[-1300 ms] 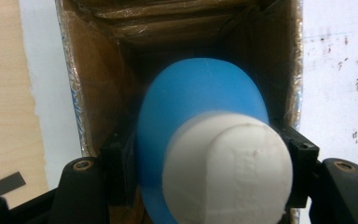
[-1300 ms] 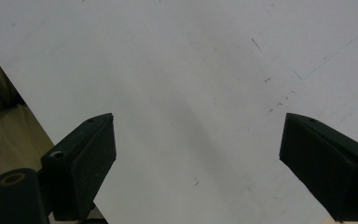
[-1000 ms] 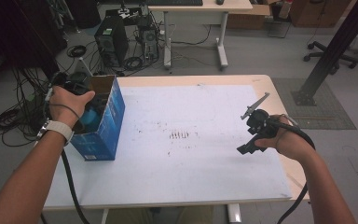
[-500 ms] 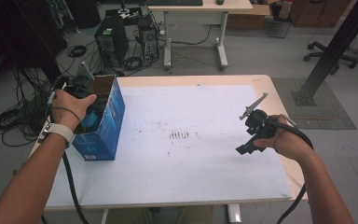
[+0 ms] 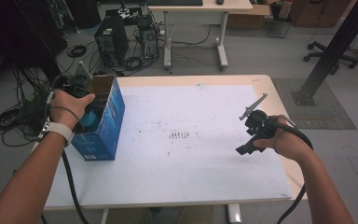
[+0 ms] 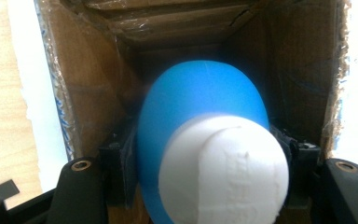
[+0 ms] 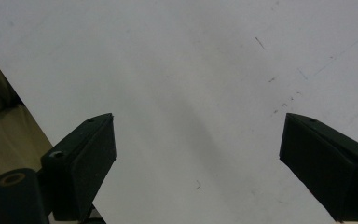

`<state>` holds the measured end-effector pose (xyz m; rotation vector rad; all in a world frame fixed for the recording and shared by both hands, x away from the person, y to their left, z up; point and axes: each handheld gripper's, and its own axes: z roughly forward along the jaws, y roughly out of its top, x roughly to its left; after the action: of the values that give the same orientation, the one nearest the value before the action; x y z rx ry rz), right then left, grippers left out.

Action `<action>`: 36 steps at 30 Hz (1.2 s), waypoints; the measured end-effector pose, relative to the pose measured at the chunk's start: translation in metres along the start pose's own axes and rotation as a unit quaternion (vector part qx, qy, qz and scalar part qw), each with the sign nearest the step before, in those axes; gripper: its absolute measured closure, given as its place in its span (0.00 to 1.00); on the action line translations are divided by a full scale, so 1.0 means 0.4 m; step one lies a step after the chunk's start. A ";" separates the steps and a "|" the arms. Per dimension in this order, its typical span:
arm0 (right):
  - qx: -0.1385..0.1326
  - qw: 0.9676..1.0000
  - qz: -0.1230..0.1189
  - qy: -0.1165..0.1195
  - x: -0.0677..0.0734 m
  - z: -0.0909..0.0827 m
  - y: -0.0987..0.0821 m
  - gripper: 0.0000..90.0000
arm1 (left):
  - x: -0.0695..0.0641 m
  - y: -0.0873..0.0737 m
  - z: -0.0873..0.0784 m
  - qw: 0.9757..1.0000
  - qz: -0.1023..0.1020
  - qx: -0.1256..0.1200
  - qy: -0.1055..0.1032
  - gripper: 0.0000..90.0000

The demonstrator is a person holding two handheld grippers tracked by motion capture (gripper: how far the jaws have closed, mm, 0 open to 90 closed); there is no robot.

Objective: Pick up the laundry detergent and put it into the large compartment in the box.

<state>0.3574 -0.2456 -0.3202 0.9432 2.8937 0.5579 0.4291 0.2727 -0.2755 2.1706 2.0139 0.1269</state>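
Your left gripper (image 6: 209, 186) is clamped on a blue ball with a white cap (image 6: 205, 140), 1 black pad on each side of it. The ball sits in the open mouth of the blue cardboard box (image 5: 103, 123), which stands at the left edge of the table (image 5: 191, 186), near its far-left corner. Your right gripper (image 7: 198, 163) hangs over the bare white surface near the right edge, jaws spread wide and holding nothing.

Risks from this position:

1. Slip. The ball is round and smooth, and the pads meet it on 2 small contact patches. Any slackening of the clamp probably lets it roll out and drop into the box, or onto the table.
2. Snagging. The inner walls of the box (image 6: 93, 93) stand close on both sides of the ball. A tilted or sideways move likely catches a jaw or the ball on the cardboard.
3. Tipping. The box is tall, narrow and right at the table's left edge. A snag that drags it outward could push it off the table.
4. No support. The right gripper is well apart from the box and cannot steady it.
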 end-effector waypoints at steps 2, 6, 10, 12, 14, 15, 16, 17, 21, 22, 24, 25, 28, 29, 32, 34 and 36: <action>0.001 1.000 0.000 0.000 0.000 0.000 -0.001 0.12 | 0.000 0.001 0.001 1.000 0.001 -0.001 0.003 0.40; 0.001 1.000 0.002 0.000 0.000 0.000 -0.003 0.12 | -0.001 0.002 0.006 1.000 0.001 -0.002 0.005 0.38; 0.002 1.000 0.003 -0.001 0.000 -0.002 -0.005 0.12 | 0.000 0.003 0.007 1.000 0.000 -0.002 0.006 0.37; 0.002 1.000 0.003 -0.001 0.000 -0.001 -0.005 0.12 | 0.000 0.003 0.008 1.000 0.002 -0.001 0.006 0.35; 0.002 1.000 0.003 0.000 0.001 0.000 -0.003 0.12 | 0.000 0.003 0.008 1.000 0.000 -0.001 0.007 0.34; 0.003 1.000 0.003 -0.001 0.001 0.000 -0.003 0.12 | 0.001 0.003 0.008 1.000 0.000 -0.001 0.007 0.33; 0.003 1.000 0.002 -0.001 0.001 0.000 -0.002 0.12 | 0.002 0.003 0.008 1.000 0.000 -0.002 0.005 0.33; 0.002 1.000 0.002 0.000 0.002 0.001 -0.001 0.12 | 0.002 0.002 0.008 1.000 0.002 -0.001 0.005 0.32; 0.002 1.000 0.000 0.000 0.002 0.003 0.002 0.12 | 0.002 0.002 0.008 1.000 0.004 -0.003 0.002 0.29; 0.003 1.000 0.000 0.000 0.002 0.003 0.002 0.12 | 0.002 0.002 0.008 1.000 0.005 -0.002 0.001 0.28; 0.002 1.000 0.000 0.000 0.003 0.002 0.002 0.12 | 0.002 0.002 0.009 1.000 0.006 -0.002 0.001 0.28; 0.002 1.000 0.000 0.000 0.003 0.002 0.002 0.12 | 0.003 0.002 0.009 1.000 0.006 -0.002 0.000 0.28; 0.002 1.000 0.002 0.000 0.004 0.001 0.000 0.12 | 0.004 0.001 0.007 1.000 0.006 -0.003 -0.004 0.27; 0.002 1.000 0.001 -0.001 0.003 0.001 -0.001 0.12 | 0.004 0.001 0.007 1.000 0.005 -0.003 -0.005 0.27; 0.002 1.000 0.002 -0.001 0.003 0.001 -0.004 0.12 | 0.004 0.001 0.005 1.000 0.012 -0.005 -0.005 0.27; 0.003 1.000 0.002 0.000 0.004 0.001 -0.004 0.12 | 0.004 0.000 0.005 1.000 0.012 -0.005 -0.005 0.27; 0.002 1.000 0.003 0.000 0.005 0.001 -0.005 0.12 | 0.005 -0.001 0.003 1.000 0.010 -0.006 -0.006 0.27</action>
<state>0.3549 -0.2458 -0.3209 0.9524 2.8934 0.5537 0.4293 0.2745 -0.2769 2.1797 1.9804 0.1295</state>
